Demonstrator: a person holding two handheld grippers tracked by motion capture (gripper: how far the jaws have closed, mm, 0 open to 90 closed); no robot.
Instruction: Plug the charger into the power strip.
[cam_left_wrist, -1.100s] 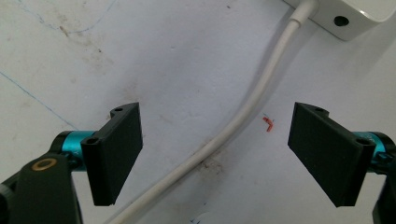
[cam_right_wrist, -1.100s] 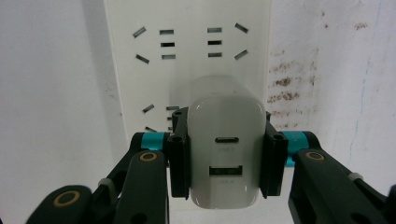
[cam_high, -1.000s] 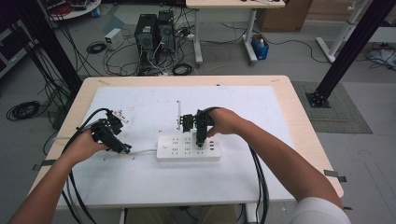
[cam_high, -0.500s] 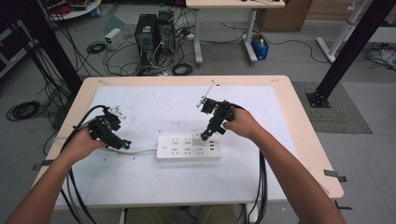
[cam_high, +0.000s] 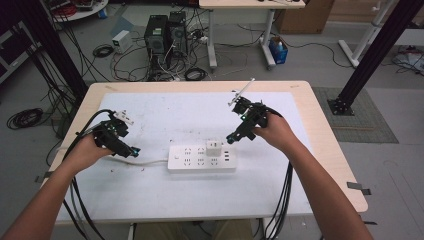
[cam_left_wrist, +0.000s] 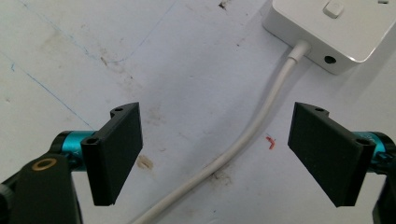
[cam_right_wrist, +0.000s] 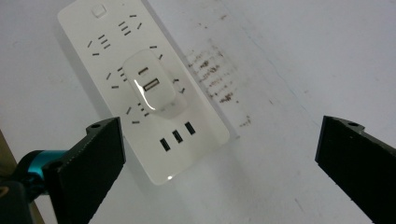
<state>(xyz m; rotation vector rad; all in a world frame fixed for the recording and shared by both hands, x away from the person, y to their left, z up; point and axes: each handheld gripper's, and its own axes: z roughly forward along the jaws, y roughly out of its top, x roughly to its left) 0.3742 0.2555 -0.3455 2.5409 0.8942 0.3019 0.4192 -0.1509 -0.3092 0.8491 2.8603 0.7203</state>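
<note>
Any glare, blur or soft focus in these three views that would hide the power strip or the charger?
High view: even light, slightly soft, the white rectangular plastic power strip readable. Right gripper view: sharp, with a bright glare streak on the glossy white USB charger block. Left gripper view: crisp on the white power cord; the black tongs' pads cast only faint shadows.

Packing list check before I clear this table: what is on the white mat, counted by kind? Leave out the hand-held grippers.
Power strip: 1
Charger plugged into the strip: 1
Strip's white cord: 1
Total: 3
</note>
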